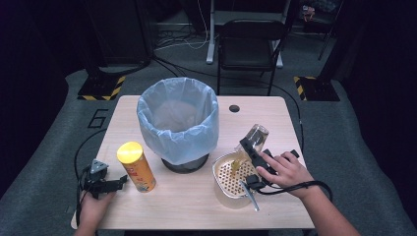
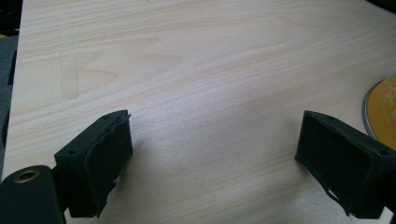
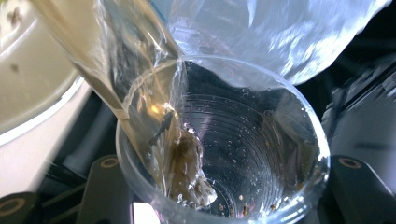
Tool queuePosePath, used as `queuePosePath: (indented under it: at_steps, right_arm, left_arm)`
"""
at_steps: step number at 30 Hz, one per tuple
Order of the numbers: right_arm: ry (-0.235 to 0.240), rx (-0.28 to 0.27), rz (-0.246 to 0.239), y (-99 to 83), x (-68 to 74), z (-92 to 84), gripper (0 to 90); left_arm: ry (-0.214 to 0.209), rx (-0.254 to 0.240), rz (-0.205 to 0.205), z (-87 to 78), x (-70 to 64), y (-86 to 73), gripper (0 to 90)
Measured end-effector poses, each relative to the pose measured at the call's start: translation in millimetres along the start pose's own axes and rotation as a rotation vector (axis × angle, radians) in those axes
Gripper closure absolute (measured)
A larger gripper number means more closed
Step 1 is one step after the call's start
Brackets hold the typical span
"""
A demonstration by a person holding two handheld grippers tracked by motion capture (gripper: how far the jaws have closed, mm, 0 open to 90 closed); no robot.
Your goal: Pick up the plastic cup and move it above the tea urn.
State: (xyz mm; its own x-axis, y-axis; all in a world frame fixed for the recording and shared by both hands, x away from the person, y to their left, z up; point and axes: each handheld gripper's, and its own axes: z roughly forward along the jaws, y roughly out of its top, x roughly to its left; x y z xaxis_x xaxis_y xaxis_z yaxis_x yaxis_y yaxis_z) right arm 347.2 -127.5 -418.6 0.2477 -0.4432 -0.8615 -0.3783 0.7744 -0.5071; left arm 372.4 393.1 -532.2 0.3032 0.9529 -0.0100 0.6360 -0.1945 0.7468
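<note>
A clear plastic cup [image 1: 255, 136] hangs tilted over a white strainer bowl [image 1: 230, 178] at the table's right front. My right gripper [image 1: 249, 147] is shut on it, with a hand wrapped around the gripper body. In the right gripper view the cup [image 3: 243, 140] lies mouth-forward between the jaws, and yellowish liquid [image 3: 140, 93] with dark bits runs out over its rim. My left gripper [image 1: 119, 182] rests low at the left front, open, beside a yellow canister [image 1: 137, 167]. Its jaws [image 2: 212, 154] stand wide apart over bare wood, with the canister's lid [image 2: 383, 112] at the right edge.
A bin lined with a pale blue bag [image 1: 178, 123] stands in the middle of the wooden table [image 1: 196, 201]. A grey utensil handle [image 1: 250, 194] sticks out of the strainer bowl toward the front. A black chair [image 1: 248, 44] stands beyond the table.
</note>
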Motion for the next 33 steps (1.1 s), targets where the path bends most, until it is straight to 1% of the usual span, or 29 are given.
queuePosePath:
  at_steps: [1, 2, 3, 4, 5, 6, 7, 8, 9, 10, 11, 12, 13, 14, 15, 17, 18, 20, 21, 22, 23, 24, 25, 26, 27, 28, 30, 32, 33]
  right_arm:
    - [-0.002, -0.006, -0.025, 1.4, 0.5, -1.9, 41.4]
    - [0.011, -0.012, -0.046, 2.5, 0.4, -2.8, 41.4]
    - [0.011, -0.012, -0.046, 2.5, 0.4, -2.8, 41.4]
    - [0.082, -0.025, -0.070, 4.4, 4.6, -3.6, 41.4]
    - [0.087, -0.035, -0.125, 6.7, 8.5, -3.2, 41.6]
    - [0.064, -0.013, -0.083, 9.3, 15.3, -4.6, 41.6]
    - [0.056, -0.007, -0.048, 10.0, 17.3, -4.4, 41.6]
    - [0.066, -0.014, -0.070, 9.2, 15.3, -4.2, 41.5]
    - [0.080, -0.030, -0.159, 7.4, 9.1, -3.6, 41.5]
    - [0.073, -0.021, -0.136, 7.4, 10.6, -5.4, 41.5]
    - [0.073, -0.036, -0.156, 6.8, 6.6, -6.0, 41.4]
    - [0.068, -0.030, -0.136, 7.3, 6.3, -7.4, 41.3]
    - [0.068, -0.046, -0.150, 6.6, 3.2, -7.1, 41.3]
    - [0.057, -0.036, -0.088, 7.0, 4.2, -8.0, 41.1]
    - [0.064, -0.047, -0.139, 5.2, -1.9, -6.9, 41.0]
    - [0.056, -0.040, -0.141, 3.0, -5.8, -6.6, 41.0]
    - [0.050, -0.027, -0.133, 2.4, -7.0, -7.0, 41.0]
    - [0.049, -0.031, -0.140, 1.8, -8.8, -6.5, 41.0]
    - [0.034, -0.030, -0.144, 1.3, -10.1, -6.8, 41.0]
    - [0.045, -0.035, -0.140, 0.9, -11.4, -6.5, 41.0]
    - [0.038, -0.034, -0.141, 0.7, -11.4, -6.6, 41.0]
    - [0.048, -0.035, -0.140, 0.4, -11.5, -6.0, 41.0]
    - [0.045, -0.026, -0.105, 1.0, -8.5, -6.3, 41.0]
    - [0.045, -0.026, -0.105, 1.0, -8.5, -6.3, 41.0]
    - [0.045, 0.000, 0.027, 1.7, -0.7, -8.0, 41.0]
    - [0.055, -0.010, -0.041, 0.5, -4.8, -7.9, 41.0]
    - [0.045, -0.047, -0.133, 0.7, -13.2, -5.7, 41.0]
    - [0.054, -0.045, -0.121, 0.4, -12.3, -6.0, 41.0]
    - [0.049, -0.047, -0.124, 0.4, -13.0, -5.8, 40.9]
  left_arm:
    - [0.000, 0.000, -0.001, 0.0, 0.0, 0.0, 10.3]
    - [0.000, 0.000, -0.001, 0.0, -0.1, 0.0, 10.3]
    - [0.000, 0.000, -0.001, 0.0, -0.1, 0.0, 10.3]
    - [0.000, 0.000, 0.000, 0.0, 0.0, 0.0, 10.3]
    - [0.000, -0.001, -0.001, 0.1, -0.1, -0.1, 10.3]
    - [0.000, -0.001, -0.001, 0.1, -0.1, -0.1, 10.3]
    - [0.000, -0.001, 0.000, 0.1, -0.1, -0.1, 10.4]
    - [0.000, -0.002, -0.001, 0.1, -0.1, -0.1, 10.4]
    - [0.000, -0.002, -0.001, 0.1, -0.1, -0.1, 10.4]
    - [0.000, -0.001, 0.000, 0.1, -0.1, -0.1, 10.4]
    - [0.000, 0.000, 0.000, 0.0, 0.0, 0.0, 10.4]
    - [0.000, -0.002, 0.000, 0.1, -0.1, -0.1, 10.4]
    - [0.000, 0.000, 0.000, 0.0, 0.0, 0.0, 10.3]
    - [0.000, -0.001, 0.000, 0.1, -0.1, 0.0, 10.3]
    - [0.000, 0.000, -0.001, 0.1, -0.1, 0.0, 10.3]
    - [0.001, -0.002, 0.000, 0.2, -0.1, 0.0, 10.4]
    - [0.000, -0.001, -0.001, 0.1, -0.1, 0.0, 10.4]
    - [0.000, 0.000, -0.001, 0.1, -0.1, 0.0, 10.4]
    - [0.000, 0.000, 0.000, 0.0, -0.1, 0.0, 10.4]
    - [0.000, 0.000, -0.001, 0.1, -0.1, 0.0, 10.4]
    - [0.000, 0.000, -0.001, 0.1, -0.1, 0.0, 10.4]
    - [0.000, -0.002, -0.001, 0.2, -0.1, 0.0, 10.4]
    - [0.001, -0.001, -0.001, 0.1, -0.1, 0.0, 10.4]
    - [0.001, -0.001, -0.001, 0.1, -0.1, 0.0, 10.4]
    - [0.000, 0.000, 0.000, 0.1, -0.1, 0.0, 10.4]
    - [0.001, -0.002, -0.001, 0.2, -0.1, 0.0, 10.4]
    - [0.000, -0.002, -0.001, 0.2, -0.1, 0.0, 10.4]
    - [0.000, 0.000, 0.000, 0.1, -0.1, 0.0, 10.4]
    - [0.001, -0.001, 0.000, 0.2, -0.1, 0.0, 10.4]
